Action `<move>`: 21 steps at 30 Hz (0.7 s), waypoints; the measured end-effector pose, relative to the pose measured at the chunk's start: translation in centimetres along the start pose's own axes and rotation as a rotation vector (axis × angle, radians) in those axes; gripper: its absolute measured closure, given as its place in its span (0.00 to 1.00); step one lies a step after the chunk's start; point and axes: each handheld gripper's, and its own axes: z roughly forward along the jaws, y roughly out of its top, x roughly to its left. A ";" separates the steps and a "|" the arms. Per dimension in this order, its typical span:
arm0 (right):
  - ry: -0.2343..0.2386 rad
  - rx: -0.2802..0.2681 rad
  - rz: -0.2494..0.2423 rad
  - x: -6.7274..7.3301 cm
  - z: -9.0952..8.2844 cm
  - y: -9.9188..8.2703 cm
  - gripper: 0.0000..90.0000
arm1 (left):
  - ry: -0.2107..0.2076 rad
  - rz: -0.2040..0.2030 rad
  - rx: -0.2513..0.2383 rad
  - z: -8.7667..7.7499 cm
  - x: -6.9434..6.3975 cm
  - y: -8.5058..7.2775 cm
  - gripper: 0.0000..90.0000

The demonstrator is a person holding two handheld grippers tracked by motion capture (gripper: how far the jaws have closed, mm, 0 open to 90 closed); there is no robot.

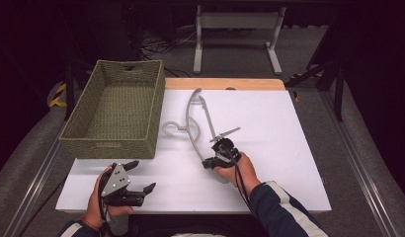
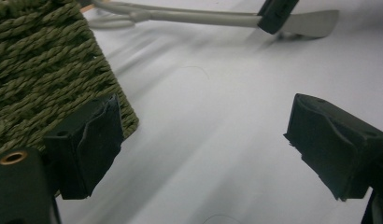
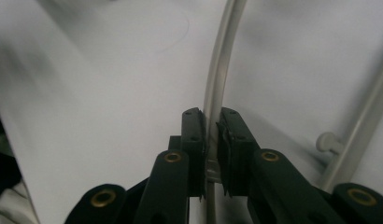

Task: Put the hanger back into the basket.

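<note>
A grey plastic hanger (image 1: 194, 118) lies on the white table top (image 1: 269, 128), its hook toward the basket. My right gripper (image 1: 209, 163) is shut on the near end of the hanger's arm; in the right gripper view the grey hanger arm (image 3: 222, 60) runs up from between the two pressed jaws of the right gripper (image 3: 212, 140). My left gripper (image 1: 141, 177) hovers open at the table's front left, just before the basket, with nothing between its jaws. In the left gripper view the left gripper (image 2: 203, 149) faces bare table, with the hanger (image 2: 203, 17) far off.
A green woven basket (image 1: 82, 143) with an empty inside stands at the table's left, its corner (image 2: 45, 70) close to my left jaw. Beyond the table's wooden far edge (image 1: 225, 83) is a grey metal stand (image 1: 237, 22) on the floor.
</note>
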 end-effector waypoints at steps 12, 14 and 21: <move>0.194 -0.249 0.053 -3.2 -2.1 -2.6 0.92 | -0.141 -0.053 -0.035 3.6 -0.8 2.7 0.22; 0.218 -0.290 0.046 -3.4 -2.4 -3.1 0.92 | -0.174 -0.058 -0.042 5.3 -1.2 4.0 0.24; 0.258 -0.374 -0.020 -3.1 -3.3 -3.8 0.93 | -0.210 -0.118 -0.130 8.8 -1.4 6.9 0.33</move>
